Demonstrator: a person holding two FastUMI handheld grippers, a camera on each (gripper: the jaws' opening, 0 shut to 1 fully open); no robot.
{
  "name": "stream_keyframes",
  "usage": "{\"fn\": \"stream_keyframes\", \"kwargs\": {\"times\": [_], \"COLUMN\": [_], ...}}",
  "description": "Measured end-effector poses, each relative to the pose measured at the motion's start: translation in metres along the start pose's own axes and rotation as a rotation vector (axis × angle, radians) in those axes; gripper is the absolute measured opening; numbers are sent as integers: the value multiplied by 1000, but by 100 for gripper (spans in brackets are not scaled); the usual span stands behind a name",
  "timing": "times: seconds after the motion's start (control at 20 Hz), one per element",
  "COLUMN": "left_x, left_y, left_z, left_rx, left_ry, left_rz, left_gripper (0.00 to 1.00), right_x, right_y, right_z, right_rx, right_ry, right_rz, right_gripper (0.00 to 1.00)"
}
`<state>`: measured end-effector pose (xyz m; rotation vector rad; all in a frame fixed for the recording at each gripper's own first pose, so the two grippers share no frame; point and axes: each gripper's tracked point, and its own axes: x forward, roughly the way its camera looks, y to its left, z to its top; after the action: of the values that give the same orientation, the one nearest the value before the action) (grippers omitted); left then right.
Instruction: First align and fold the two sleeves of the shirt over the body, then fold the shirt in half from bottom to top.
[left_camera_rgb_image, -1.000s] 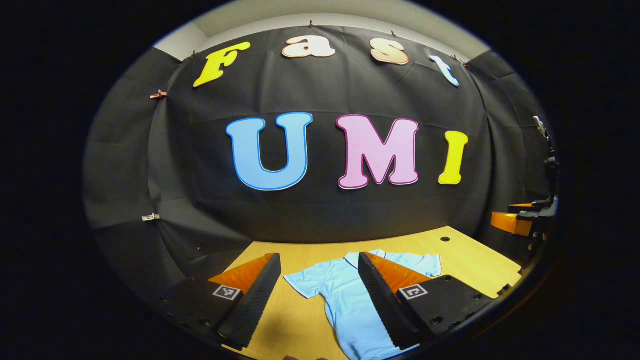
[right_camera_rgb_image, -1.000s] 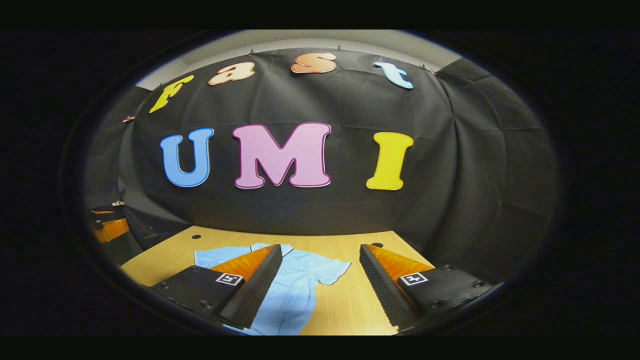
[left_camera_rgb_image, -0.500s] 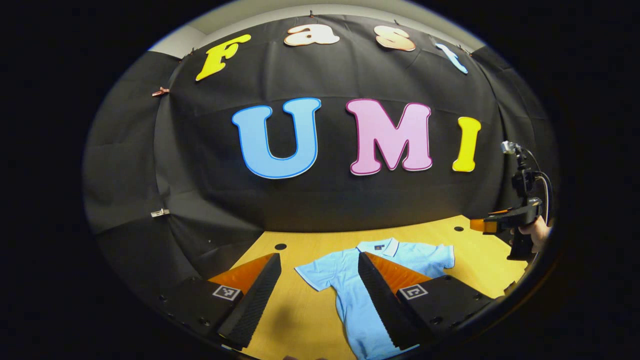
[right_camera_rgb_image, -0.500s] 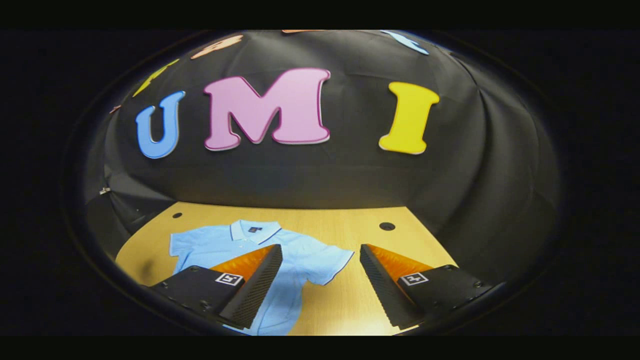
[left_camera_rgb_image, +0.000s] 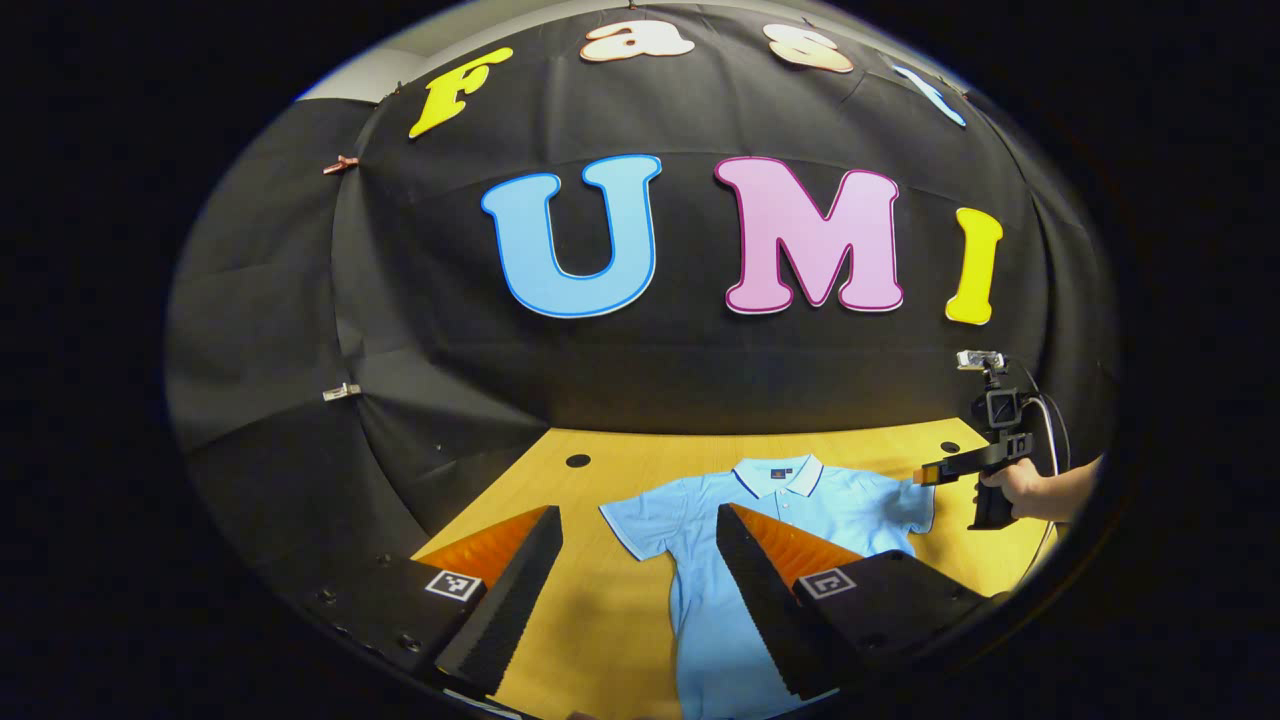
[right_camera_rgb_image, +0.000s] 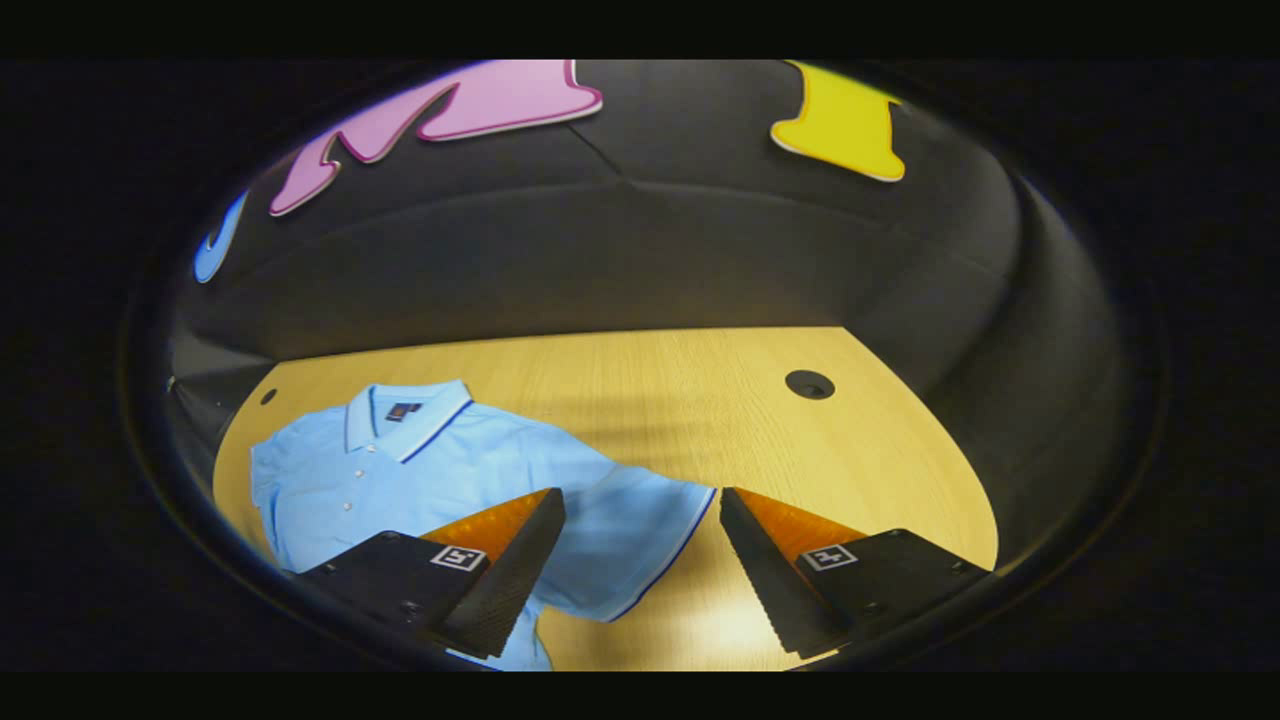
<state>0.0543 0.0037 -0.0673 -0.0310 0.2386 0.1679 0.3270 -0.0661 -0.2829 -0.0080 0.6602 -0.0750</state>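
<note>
We see the light blue polo shirt (left_camera_rgb_image: 760, 520) lying flat, front up, on the wooden table (left_camera_rgb_image: 600, 620), collar toward the booth wall, both sleeves spread outward. Bare table surrounds the shirt on every side, widest beyond its right sleeve (right_camera_rgb_image: 640, 540), where a round hole (right_camera_rgb_image: 809, 384) sits near the far edge. The left gripper (left_camera_rgb_image: 640, 600) hangs above the shirt's left sleeve, fingers spread apart, empty. The right gripper (right_camera_rgb_image: 640, 575) hovers over the right sleeve's dark-trimmed hem, fingers likewise apart. A small dark neck label (right_camera_rgb_image: 403, 410) is too small to read.
</note>
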Motion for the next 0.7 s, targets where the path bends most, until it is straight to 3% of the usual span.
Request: {"fn": "stream_keyframes", "kwargs": {"times": [0.2,0.3,0.4,0.6,0.7], "left_x": [9,13,18,25,25], "left_y": [-6,-7,-7,-11,-11], "left_z": [-9,-10,-8,-11,-13], "left_rx": [6,5,2,-6,-9], "left_ry": [19,24,22,28,31], "left_rz": [4,7,11,12,15], "left_gripper": [99,99,99,99,99], "right_x": [30,34,36,38,37], "right_y": [-6,-2,-4,0,6], "right_z": [-13,-25,-20,-20,-18], "right_rx": [-23,0,20,-11,-27], "right_ry": [46,94,88,56,42], "right_rz": [-27,-4,-8,32,57], "right_gripper": [98,95,98,82,56]}}
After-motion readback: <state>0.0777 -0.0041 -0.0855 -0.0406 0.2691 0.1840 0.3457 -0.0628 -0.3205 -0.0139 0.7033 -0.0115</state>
